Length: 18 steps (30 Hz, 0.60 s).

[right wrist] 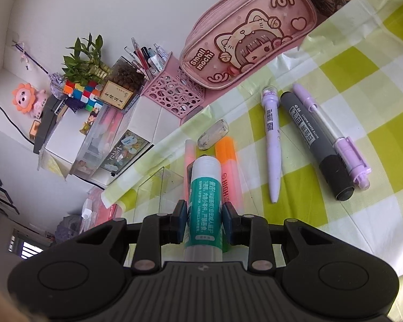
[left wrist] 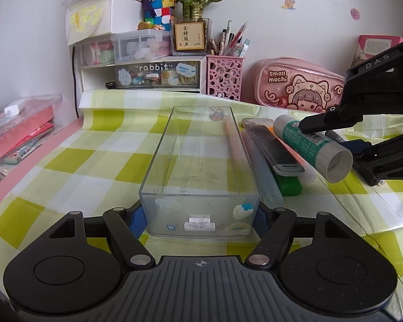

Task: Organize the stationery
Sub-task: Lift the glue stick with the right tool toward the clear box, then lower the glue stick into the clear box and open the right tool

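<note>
Clear plastic rectangular box is clamped at its near end by the left claw; right claw grips a white-and-green glue stick, lifted right of it.

My right jaws pinch a glue stick, white with a teal label, lengthwise between the pads, its cap pointing ahead. A clear box, long and open-topped with stickers on its near end, sits between my left jaws, which press its near corners. Beyond the right jaws lie an orange highlighter, a pink one and a grubby eraser. To their right lie a lilac pen, a grey marker and a purple clear-barrelled pen, side by side.
</note>
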Each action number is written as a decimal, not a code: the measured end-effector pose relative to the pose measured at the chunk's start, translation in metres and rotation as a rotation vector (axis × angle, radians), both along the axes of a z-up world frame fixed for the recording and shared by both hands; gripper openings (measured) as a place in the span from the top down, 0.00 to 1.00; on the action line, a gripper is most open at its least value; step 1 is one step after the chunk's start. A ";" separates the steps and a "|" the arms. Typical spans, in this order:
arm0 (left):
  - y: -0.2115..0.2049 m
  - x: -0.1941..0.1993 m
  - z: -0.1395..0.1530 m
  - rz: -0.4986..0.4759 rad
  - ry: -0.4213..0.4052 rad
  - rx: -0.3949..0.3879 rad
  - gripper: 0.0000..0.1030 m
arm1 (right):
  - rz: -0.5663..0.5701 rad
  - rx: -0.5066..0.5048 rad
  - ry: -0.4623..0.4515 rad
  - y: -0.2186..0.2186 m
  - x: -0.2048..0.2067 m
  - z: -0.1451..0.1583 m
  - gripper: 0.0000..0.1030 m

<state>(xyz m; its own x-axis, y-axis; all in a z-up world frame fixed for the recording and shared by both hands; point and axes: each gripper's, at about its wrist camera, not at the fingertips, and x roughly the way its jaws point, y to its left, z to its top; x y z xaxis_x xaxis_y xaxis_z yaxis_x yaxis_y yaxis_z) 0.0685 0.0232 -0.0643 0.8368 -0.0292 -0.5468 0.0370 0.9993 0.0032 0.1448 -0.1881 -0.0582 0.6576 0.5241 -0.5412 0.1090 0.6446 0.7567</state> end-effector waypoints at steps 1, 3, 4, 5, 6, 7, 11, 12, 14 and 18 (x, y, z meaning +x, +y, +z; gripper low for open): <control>0.000 0.000 0.000 0.000 0.000 0.000 0.30 | -0.002 0.025 0.002 0.000 0.000 0.000 0.81; 0.000 0.000 0.000 0.000 0.000 0.000 0.30 | -0.002 0.057 0.004 0.001 0.000 0.002 0.81; 0.000 0.000 0.000 0.000 0.000 0.000 0.30 | 0.004 0.075 0.003 0.003 0.000 0.003 0.81; 0.000 0.000 0.000 -0.001 -0.001 0.000 0.30 | 0.010 0.086 -0.001 0.005 0.000 0.004 0.81; 0.000 0.000 0.000 -0.001 -0.001 0.001 0.30 | 0.017 0.090 -0.005 0.008 0.001 0.006 0.81; 0.000 0.000 0.000 0.000 -0.001 0.001 0.30 | 0.028 0.083 -0.013 0.012 0.001 0.009 0.81; 0.000 -0.001 0.000 -0.001 -0.001 0.001 0.30 | 0.073 0.036 -0.035 0.026 0.006 0.019 0.81; 0.000 -0.001 0.000 -0.001 -0.001 0.001 0.30 | 0.084 0.023 -0.035 0.030 0.007 0.021 0.81; 0.000 -0.001 0.000 -0.002 -0.002 0.001 0.30 | 0.106 -0.004 -0.025 0.037 0.011 0.021 0.80; 0.000 -0.001 0.000 -0.004 -0.003 0.003 0.30 | 0.151 -0.058 -0.006 0.051 0.019 0.020 0.80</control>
<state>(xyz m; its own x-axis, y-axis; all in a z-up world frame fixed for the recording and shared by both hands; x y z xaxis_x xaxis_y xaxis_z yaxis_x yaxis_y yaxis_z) 0.0678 0.0229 -0.0646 0.8381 -0.0307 -0.5446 0.0408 0.9991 0.0066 0.1640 -0.1367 -0.0386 0.5768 0.5854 -0.5698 0.0030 0.6960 0.7181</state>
